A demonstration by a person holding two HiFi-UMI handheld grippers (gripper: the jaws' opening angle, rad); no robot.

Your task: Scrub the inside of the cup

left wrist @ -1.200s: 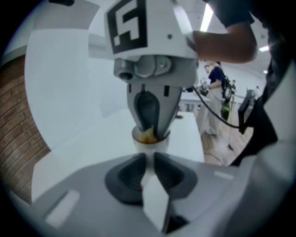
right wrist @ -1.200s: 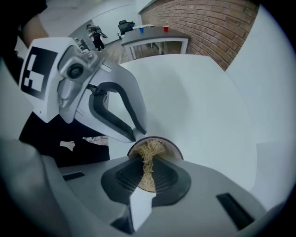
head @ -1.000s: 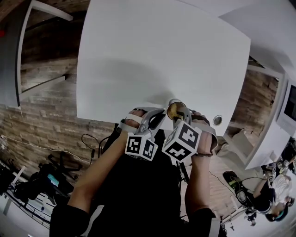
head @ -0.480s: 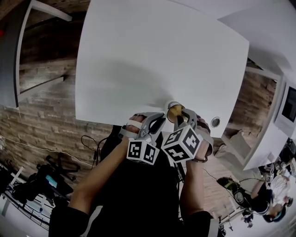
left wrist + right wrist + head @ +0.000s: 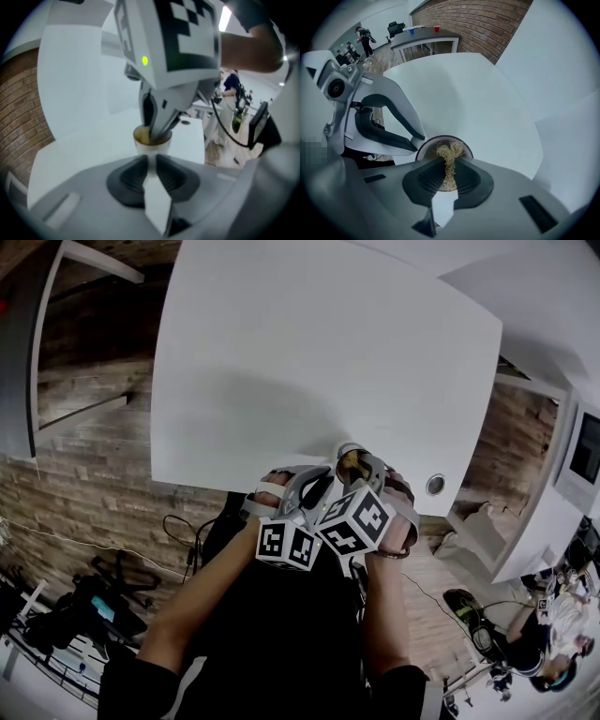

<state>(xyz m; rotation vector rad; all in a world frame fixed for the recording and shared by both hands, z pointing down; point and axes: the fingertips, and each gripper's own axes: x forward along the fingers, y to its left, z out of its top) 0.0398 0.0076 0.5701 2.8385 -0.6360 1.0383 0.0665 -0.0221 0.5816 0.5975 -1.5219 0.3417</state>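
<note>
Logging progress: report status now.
Left gripper clamped on small white cup. Right gripper pinching tan fibre scrubber inside cup. Nothing in the way.

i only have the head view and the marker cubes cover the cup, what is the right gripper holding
Observer: The right gripper is shut on a tuft of straw-coloured scrub fibre. The right gripper view shows it pinched between the pads.
Operator: is the tuft inside the cup or above it
Observer: Inside. Its loose end lies within the rim of the cup, and the left gripper view shows the right gripper's tips dipping into the cup's mouth.
Operator: and the left one
Observer: The left gripper is shut on the cup's white outer wall, as the left gripper view shows.
</note>
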